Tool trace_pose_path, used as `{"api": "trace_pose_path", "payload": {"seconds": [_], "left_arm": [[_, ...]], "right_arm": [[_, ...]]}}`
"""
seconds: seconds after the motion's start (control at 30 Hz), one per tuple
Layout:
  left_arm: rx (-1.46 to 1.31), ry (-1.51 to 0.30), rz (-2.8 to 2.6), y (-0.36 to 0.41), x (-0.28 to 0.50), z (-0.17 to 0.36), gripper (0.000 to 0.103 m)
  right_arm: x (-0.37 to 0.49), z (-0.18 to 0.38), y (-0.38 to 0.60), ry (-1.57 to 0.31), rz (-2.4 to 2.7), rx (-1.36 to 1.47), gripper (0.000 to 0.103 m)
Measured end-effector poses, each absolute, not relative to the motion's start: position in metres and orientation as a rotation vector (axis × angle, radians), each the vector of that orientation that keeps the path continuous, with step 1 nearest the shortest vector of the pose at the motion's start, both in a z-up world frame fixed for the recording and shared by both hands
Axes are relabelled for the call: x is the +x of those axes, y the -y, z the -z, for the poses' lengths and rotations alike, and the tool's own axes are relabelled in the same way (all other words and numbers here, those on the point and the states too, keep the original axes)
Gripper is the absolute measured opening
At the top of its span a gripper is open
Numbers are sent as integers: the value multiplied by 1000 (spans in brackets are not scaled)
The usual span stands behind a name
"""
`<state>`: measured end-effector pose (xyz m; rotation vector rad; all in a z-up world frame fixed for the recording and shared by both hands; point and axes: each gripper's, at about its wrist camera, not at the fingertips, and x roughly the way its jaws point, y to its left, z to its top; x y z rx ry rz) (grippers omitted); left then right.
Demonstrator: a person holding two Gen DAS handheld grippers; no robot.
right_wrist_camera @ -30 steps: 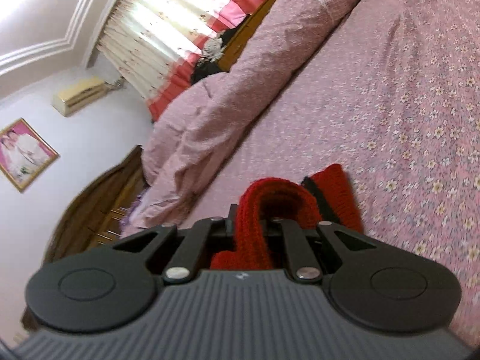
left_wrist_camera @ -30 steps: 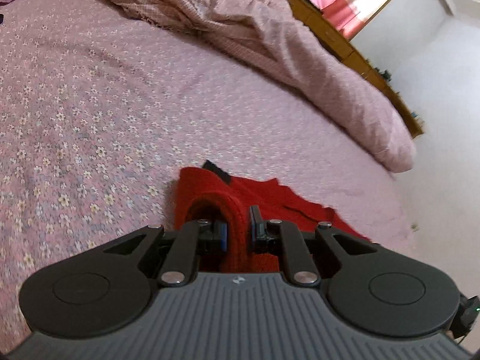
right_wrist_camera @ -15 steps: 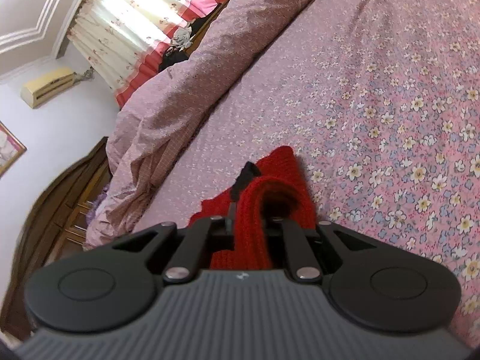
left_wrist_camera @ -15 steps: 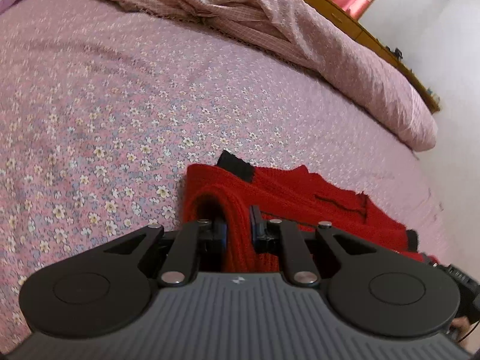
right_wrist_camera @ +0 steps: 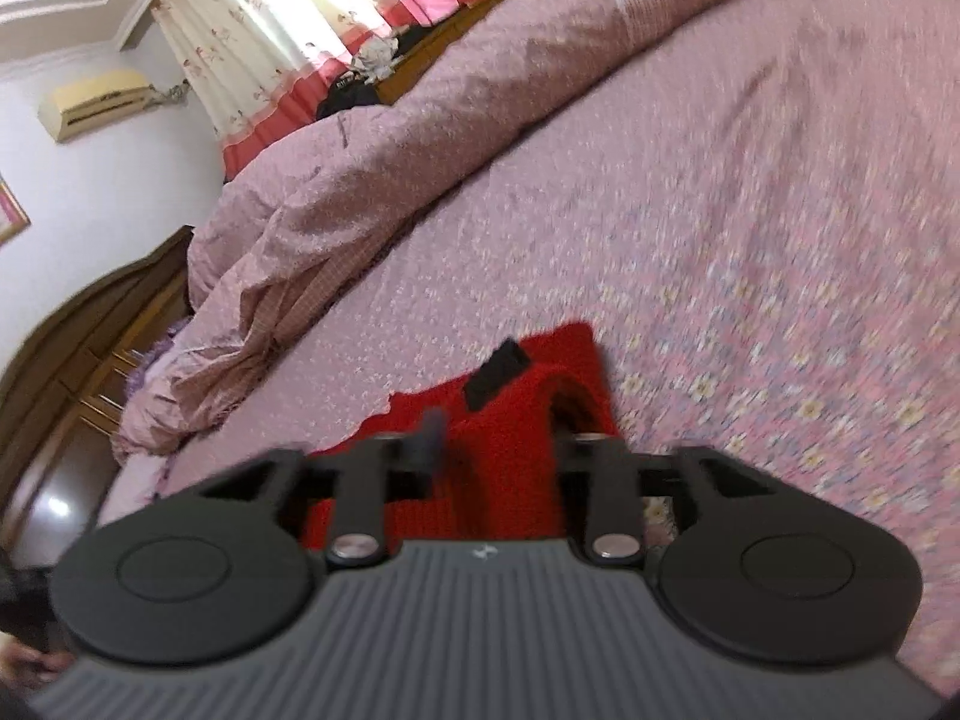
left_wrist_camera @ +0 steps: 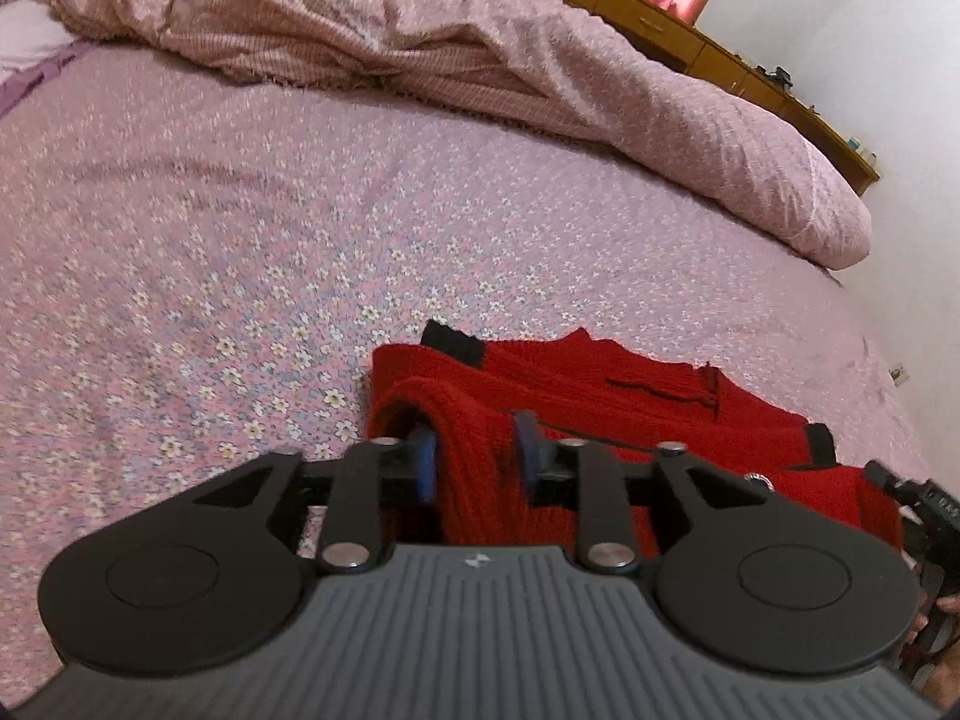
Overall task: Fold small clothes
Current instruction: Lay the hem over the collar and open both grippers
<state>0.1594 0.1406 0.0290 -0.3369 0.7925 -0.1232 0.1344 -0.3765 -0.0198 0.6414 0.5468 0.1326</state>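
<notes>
Red knitted garment with black trim (left_wrist_camera: pixel 600 396) lies low centre on pink floral bedsheet (left_wrist_camera: pixel 240 210). Left gripper (left_wrist_camera: pixel 474 459) clamped on 1 doubled edge. Right gripper (right_wrist_camera: pixel 498 444) looks parted, fabric loose between; blurred. Risk: uneven release, fold springs open, edges skew.

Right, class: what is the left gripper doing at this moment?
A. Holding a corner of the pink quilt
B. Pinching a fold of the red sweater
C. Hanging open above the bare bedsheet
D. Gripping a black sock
B: the left gripper has its fingers closed on a bunched fold of the red sweater, which lies on the flowered bedsheet.
</notes>
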Motion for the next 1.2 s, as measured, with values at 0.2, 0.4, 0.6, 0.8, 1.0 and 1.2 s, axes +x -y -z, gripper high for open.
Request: {"api": "trace_pose_path", "payload": {"seconds": [0.2, 0.4, 0.6, 0.8, 1.0, 1.2], "left_arm": [[-309, -742, 106, -141, 136, -48, 60], [-364, -741, 110, -135, 109, -53, 61], [-387, -766, 188, -112, 83, -43, 61], [-385, -865, 196, -91, 67, -8, 61], [-472, -886, 196, -89, 63, 16, 61], [-516, -846, 204, -88, 66, 20, 64]], "right_arm": [[112, 0, 380, -522, -106, 572, 55], [87, -9, 365, -526, -103, 529, 55], [64, -16, 354, -514, -104, 563, 55], [47, -13, 340, -533, -130, 579, 55], [43, 2, 326, -585, -170, 588, 55], [47, 17, 316, -631, -190, 635, 55]]}}
